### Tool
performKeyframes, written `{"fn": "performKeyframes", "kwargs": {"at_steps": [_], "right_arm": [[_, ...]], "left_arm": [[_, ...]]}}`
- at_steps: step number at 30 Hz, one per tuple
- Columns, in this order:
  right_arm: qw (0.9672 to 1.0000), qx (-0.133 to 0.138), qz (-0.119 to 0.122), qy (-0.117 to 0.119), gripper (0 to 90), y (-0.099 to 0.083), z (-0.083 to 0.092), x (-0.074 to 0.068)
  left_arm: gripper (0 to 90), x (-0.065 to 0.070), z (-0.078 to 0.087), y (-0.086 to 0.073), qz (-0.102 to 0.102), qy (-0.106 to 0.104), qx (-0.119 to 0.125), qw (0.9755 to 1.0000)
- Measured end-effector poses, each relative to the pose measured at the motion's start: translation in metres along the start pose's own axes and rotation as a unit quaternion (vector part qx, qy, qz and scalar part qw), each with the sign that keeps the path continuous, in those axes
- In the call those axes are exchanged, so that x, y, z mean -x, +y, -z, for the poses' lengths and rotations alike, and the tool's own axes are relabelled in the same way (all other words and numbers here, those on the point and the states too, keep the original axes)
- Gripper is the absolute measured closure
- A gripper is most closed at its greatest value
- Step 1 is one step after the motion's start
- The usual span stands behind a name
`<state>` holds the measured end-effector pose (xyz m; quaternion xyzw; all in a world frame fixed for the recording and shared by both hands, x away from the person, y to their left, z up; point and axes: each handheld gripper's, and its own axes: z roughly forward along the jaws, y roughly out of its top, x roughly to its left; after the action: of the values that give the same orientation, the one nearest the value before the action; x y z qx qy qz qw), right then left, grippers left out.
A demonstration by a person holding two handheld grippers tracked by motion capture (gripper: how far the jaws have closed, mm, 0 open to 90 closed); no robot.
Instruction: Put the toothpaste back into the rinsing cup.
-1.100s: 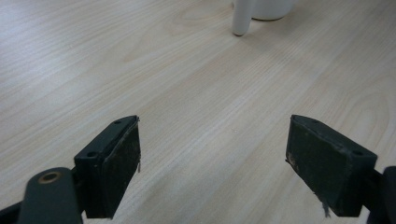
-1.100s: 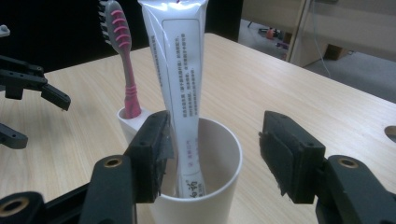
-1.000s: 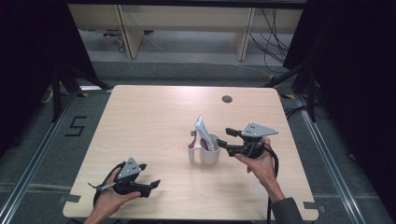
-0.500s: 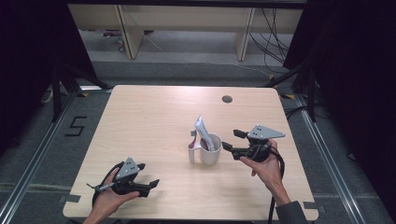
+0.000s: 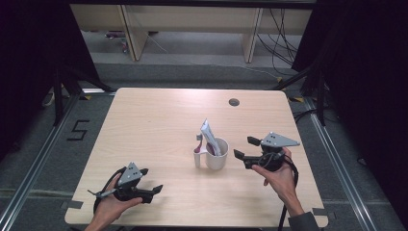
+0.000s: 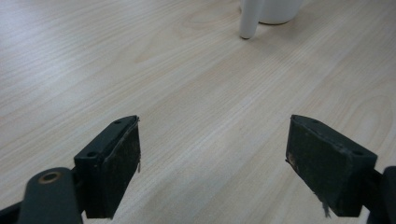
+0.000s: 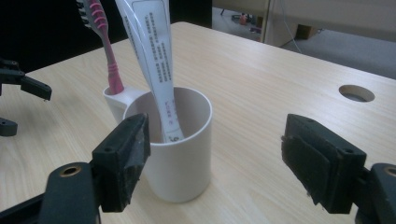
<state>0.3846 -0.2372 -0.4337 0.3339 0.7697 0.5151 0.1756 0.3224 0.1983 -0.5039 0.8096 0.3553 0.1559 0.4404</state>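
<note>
I take the white cup (image 5: 216, 154) as my landmark; it stands upright near the middle of the desk (image 5: 154, 125). A toothpaste tube (image 7: 156, 60) leans inside it, and a pink toothbrush (image 7: 105, 51) stands in the small holder on the cup's side. My right hand-held gripper (image 5: 245, 150) sits just to the right of the cup, jaws spread wide and holding nothing; in the right gripper view the cup stands ahead of the jaws, toward the left one. My left hand-held gripper (image 5: 155, 192) rests well apart from the cup, toward the near left edge of the desk, also wide open and empty, with bare wood between its pads (image 6: 119, 163).

I judge the cup to be hard, smooth and light, probably plastic or ceramic, so it could slip or tip under a lopsided squeeze. I would take it across the round body, low down, below the rim. The tube looks soft and would flatten and slide; I would pinch it near its upper flat end. The toothbrush is stiff and thin, best gripped on its handle above the holder.
</note>
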Motion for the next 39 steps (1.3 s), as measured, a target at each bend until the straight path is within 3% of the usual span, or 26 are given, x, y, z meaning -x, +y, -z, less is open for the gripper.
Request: {"fn": "performKeyframes", "kwargs": {"at_steps": [4,6,7,8,12,13,19,21,22,23,26,27,28,30,32,33,36,37,39], "right_arm": [[1.0000,0.004,-0.003,-0.003,24.1,-0.003,0.004,0.001],[0.9999,0.005,0.010,-0.011,23.9,-0.003,0.006,0.003],[1.0000,0.004,-0.008,-0.005,23.2,-0.004,0.007,0.001],[0.9999,0.009,0.005,-0.011,22.7,-0.005,0.007,0.003],[0.9998,0.004,-0.015,-0.012,19.3,-0.007,0.009,0.001],[0.9999,0.005,-0.004,-0.014,19.0,-0.008,0.009,0.003],[0.9998,-0.003,-0.015,-0.013,16.6,-0.015,0.009,0.003],[0.9998,-0.009,-0.004,-0.019,16.2,-0.016,0.011,0.003],[0.9997,-0.009,-0.019,-0.013,16.2,-0.017,0.011,0.001],[0.9998,-0.004,-0.004,-0.018,16.2,-0.018,0.010,0.003],[0.9997,-0.008,-0.009,-0.019,16.2,-0.021,0.010,0.002],[0.9994,-0.022,-0.024,-0.015,16.2,-0.022,0.011,0.000],[0.9997,-0.014,-0.008,-0.021,16.2,-0.023,0.009,0.002],[0.9993,-0.022,-0.020,-0.022,16.3,-0.025,0.010,0.000],[0.9996,-0.016,-0.012,-0.020,16.2,-0.027,0.009,0.001],[0.9994,-0.018,-0.024,-0.018,16.3,-0.028,0.009,0.000],[0.9996,-0.020,-0.013,-0.018,16.3,-0.028,0.010,0.001],[0.9993,-0.024,-0.025,-0.015,16.3,-0.029,0.011,-0.001],[0.9996,-0.017,-0.009,-0.021,16.4,-0.029,0.012,0.000]], "left_arm": [[17.5,0.000,0.000,0.000,-0.002,0.001,0.001,1.0000],[17.5,0.000,0.001,0.000,-0.004,0.000,-0.001,1.0000],[17.5,0.000,0.001,0.000,-0.004,0.000,-0.001,1.0000],[17.5,0.000,0.001,0.000,-0.005,-0.001,-0.001,1.0000],[17.5,-0.002,0.002,0.000,-0.013,-0.001,-0.008,0.9999],[17.5,-0.002,0.002,0.000,-0.013,-0.002,-0.008,0.9999],[17.3,0.000,0.000,0.000,-0.001,-0.002,0.001,1.0000],[17.1,0.000,-0.001,0.000,-0.001,-0.002,0.004,1.0000],[17.1,-0.001,-0.001,0.000,-0.006,-0.002,0.000,1.0000],[17.0,-0.001,-0.001,0.000,-0.007,-0.002,-0.003,1.0000],[17.0,-0.001,-0.001,0.001,-0.006,-0.002,-0.003,1.0000],[17.0,-0.001,-0.001,0.001,-0.006,-0.003,-0.002,1.0000],[17.0,-0.002,-0.001,0.001,-0.007,-0.002,-0.003,1.0000],[17.0,-0.002,-0.001,0.001,-0.002,-0.003,-0.001,1.0000],[17.0,-0.002,-0.001,0.000,-0.001,-0.004,0.000,1.0000],[17.0,-0.002,-0.001,0.000,-0.001,-0.003,0.000,1.0000],[17.0,-0.002,-0.001,0.000,-0.001,-0.003,0.000,1.0000],[17.0,-0.002,-0.001,0.000,-0.001,-0.003,-0.001,1.0000],[17.0,-0.002,-0.001,0.000,-0.002,-0.003,-0.001,1.0000]]}}
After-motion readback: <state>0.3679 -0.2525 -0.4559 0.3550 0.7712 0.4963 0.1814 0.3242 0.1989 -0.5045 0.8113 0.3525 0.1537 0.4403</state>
